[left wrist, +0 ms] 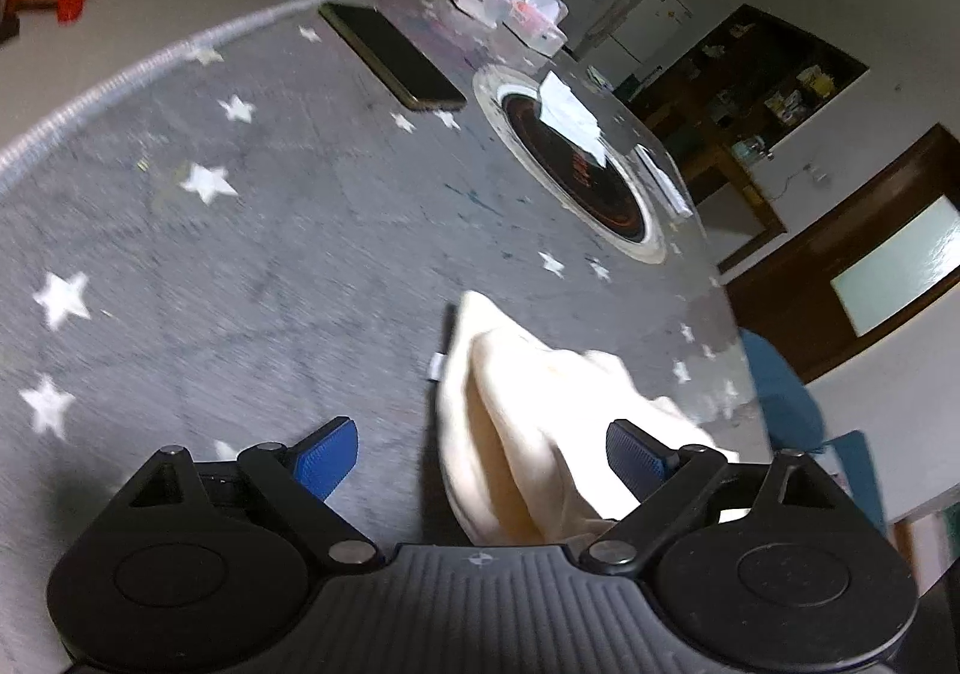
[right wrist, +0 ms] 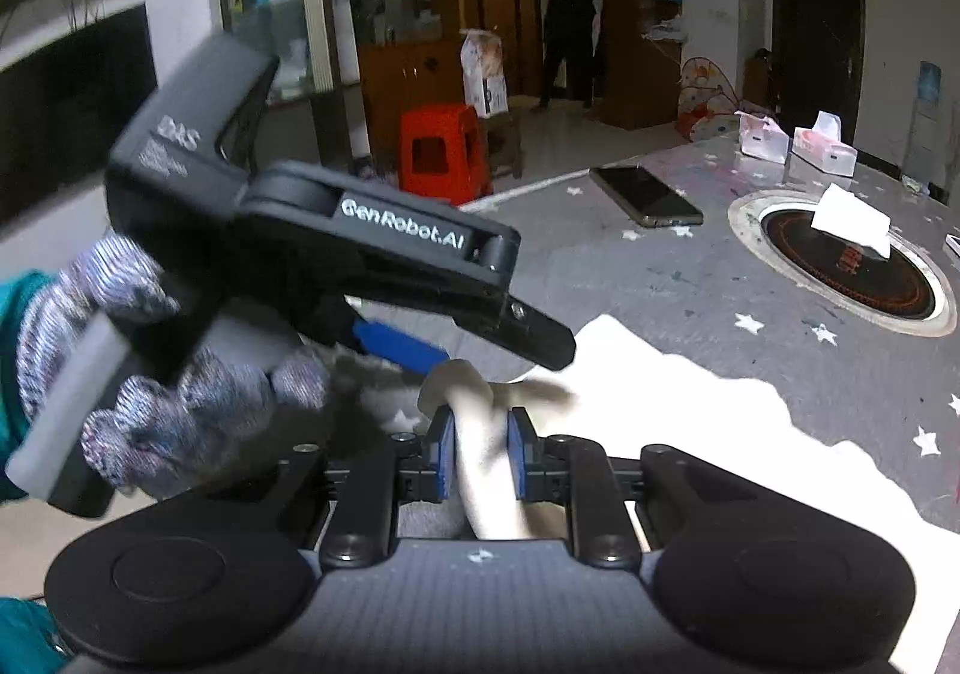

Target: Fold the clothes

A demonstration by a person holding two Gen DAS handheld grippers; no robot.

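We see the right gripper with its blue pads clamped on a bunched fold of the cream garment, which lies on the star-patterned table; the left gripper stands spread wide, the cloth loose between its fingers, ungripped.

Dim room, motion blur, fisheye bending at edges; cream cloth overexposed.

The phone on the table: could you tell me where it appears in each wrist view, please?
Left wrist view: the phone lies upper centre, left of the round burner.
Right wrist view: the phone lies right of centre, again left of the burner.
Shared landmark: the burner.
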